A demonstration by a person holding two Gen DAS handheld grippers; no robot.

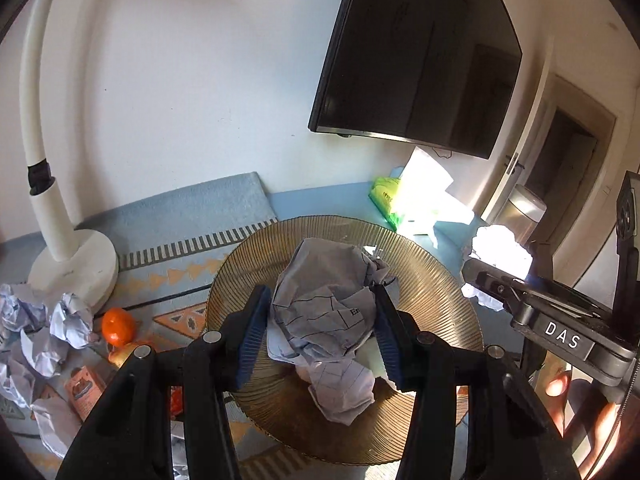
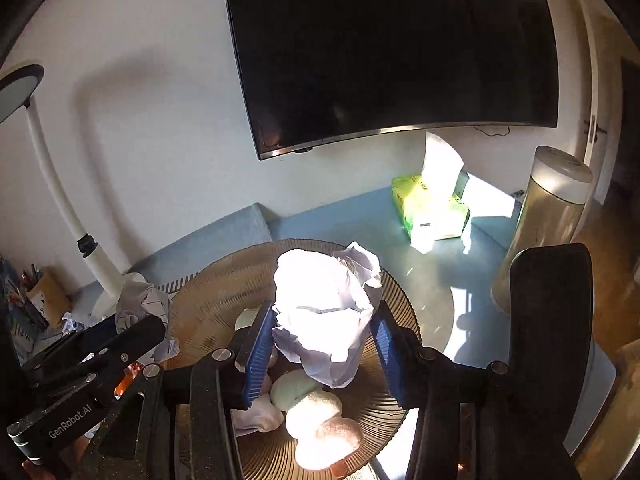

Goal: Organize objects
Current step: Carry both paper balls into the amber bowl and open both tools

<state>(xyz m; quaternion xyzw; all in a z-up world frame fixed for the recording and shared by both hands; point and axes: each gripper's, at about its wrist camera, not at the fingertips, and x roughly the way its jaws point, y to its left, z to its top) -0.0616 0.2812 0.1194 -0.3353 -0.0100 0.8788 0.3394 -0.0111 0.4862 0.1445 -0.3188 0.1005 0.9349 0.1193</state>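
The left gripper (image 1: 320,336) has its jaws pinched on a crumpled ball of lined paper (image 1: 320,320), held above the middle of the ribbed amber glass plate (image 1: 436,276). The right gripper (image 2: 320,344) likewise has its jaws clamped on a sunlit white paper wad (image 2: 324,308), held over the same plate (image 2: 208,300), with pale round buns or sweets (image 2: 316,412) lying in the dish below it. Each wad sits squarely between its own blue pads, so neither arm needs to reach; the question is where to carry them. No bin shows in either view.

Further out on the left, loose paper balls (image 1: 60,324), a tangerine (image 1: 117,326) and the white lamp base (image 1: 74,268) sit on the patterned mat. To the far right, a green tissue pack (image 2: 432,208) and a tall canister (image 2: 548,216) stand on the blue counter (image 2: 360,220) below the wall television (image 2: 392,48).
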